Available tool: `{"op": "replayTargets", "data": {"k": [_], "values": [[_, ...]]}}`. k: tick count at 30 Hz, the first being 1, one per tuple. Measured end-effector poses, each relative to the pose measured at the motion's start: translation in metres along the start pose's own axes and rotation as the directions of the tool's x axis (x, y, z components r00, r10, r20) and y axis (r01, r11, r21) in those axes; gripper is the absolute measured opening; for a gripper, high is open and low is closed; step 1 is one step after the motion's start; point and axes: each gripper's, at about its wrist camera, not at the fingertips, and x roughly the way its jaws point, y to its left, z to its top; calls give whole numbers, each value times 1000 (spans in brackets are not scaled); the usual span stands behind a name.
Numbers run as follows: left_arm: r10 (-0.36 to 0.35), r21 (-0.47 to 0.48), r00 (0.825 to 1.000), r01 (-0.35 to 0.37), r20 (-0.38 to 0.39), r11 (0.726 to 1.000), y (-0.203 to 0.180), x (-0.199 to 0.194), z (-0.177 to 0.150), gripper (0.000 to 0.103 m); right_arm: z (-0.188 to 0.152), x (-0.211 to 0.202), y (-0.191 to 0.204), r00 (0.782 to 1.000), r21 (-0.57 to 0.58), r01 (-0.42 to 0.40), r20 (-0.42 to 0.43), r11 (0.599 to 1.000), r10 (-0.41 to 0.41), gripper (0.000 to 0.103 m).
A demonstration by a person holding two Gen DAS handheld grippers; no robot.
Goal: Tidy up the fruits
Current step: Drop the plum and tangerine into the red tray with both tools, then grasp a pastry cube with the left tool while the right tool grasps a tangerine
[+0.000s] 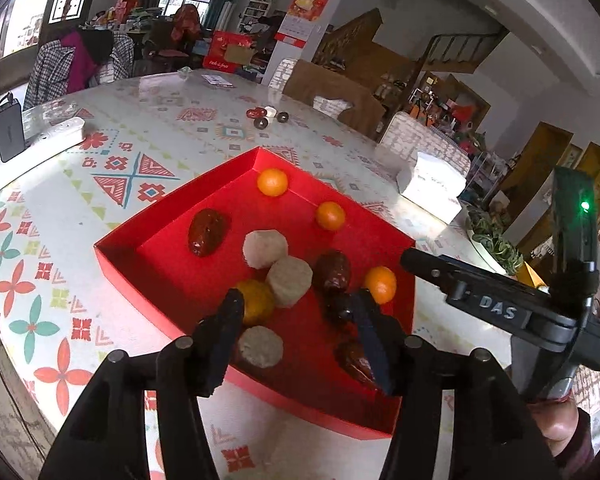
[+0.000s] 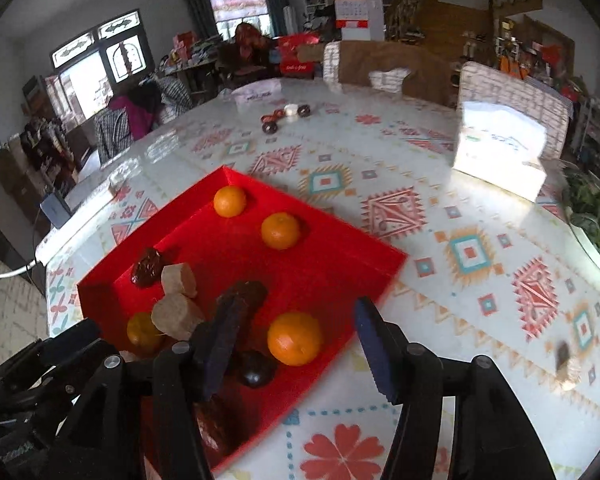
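Note:
A red tray on the patterned table holds several oranges, dark red dates and pale round cakes. My left gripper is open and empty over the tray's near part, its fingers astride a cake. My right gripper is open and empty above the tray's near right corner, with an orange between its fingers. The right gripper's body shows at the right of the left wrist view.
A few small dark, red and white pieces lie far across the table. A white tissue box stands at the right. A dark power bank sits at the left edge. A small item lies right of the tray.

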Motion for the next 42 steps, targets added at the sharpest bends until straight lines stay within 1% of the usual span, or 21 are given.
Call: {"op": "replayTargets", "data": {"k": [6,8,9,12,15,18,21,23,24,26,29,30,32,35,37,39,42], "values": [[-27,31,1000,27,12,999,-20,-15,-5,58,-15,-23,-15,1000,43,10,15,999,-11,64],[-36,47,999,35,22,998,-28,-22,-8,64,-20,-30,-21,1000,51,20,15,998,-21,64],[-38,54,999,37,26,998,-31,-23,-8,65,-24,-35,-25,999,56,27,19,998,-28,64],[-48,87,999,46,24,995,-47,-26,-11,66,-34,-51,-41,998,80,49,40,996,-53,65],[-65,120,998,64,5,991,-67,-25,-17,66,-43,-63,-65,996,120,70,49,990,-77,68],[-73,154,997,73,-9,985,-85,-24,-22,67,-51,-73,-96,994,163,95,45,982,-104,68],[-77,176,997,79,-21,981,-98,-21,-26,70,-56,-83,-131,988,191,140,41,971,-151,68],[-77,188,997,81,-31,979,-107,-17,-27,70,-55,-90,-162,980,203,186,37,961,-197,68],[-78,193,996,84,-35,978,-110,-15,-28,70,-53,-95,-186,971,223,223,37,949,-236,68],[-81,203,996,88,-42,975,-116,-10,-29,70,-49,-102,-223,959,264,264,29,928,-281,68],[-91,217,994,103,-65,971,-126,1,-32,70,-38,-109,-287,942,338,316,-4,886,-335,68],[-92,222,993,106,-73,969,-129,5,-33,70,-34,-111,-309,933,357,342,-16,869,-361,67],[-90,231,992,109,-90,967,-134,15,-34,70,-26,-109,-338,919,367,380,-48,849,-391,66],[-86,242,988,115,-126,963,-140,33,-35,70,-19,-96,-373,900,371,430,-107,823,-422,64],[-81,250,986,115,-143,961,-143,42,-36,70,-15,-85,-388,892,365,451,-143,815,-429,64],[-78,256,985,116,-155,960,-146,50,-35,70,-14,-71,-400,872,347,490,-178,800,-457,64],[-78,266,982,122,-169,956,-151,60,-36,70,-13,-62,-416,855,342,519,-208,783,-475,64]]}}
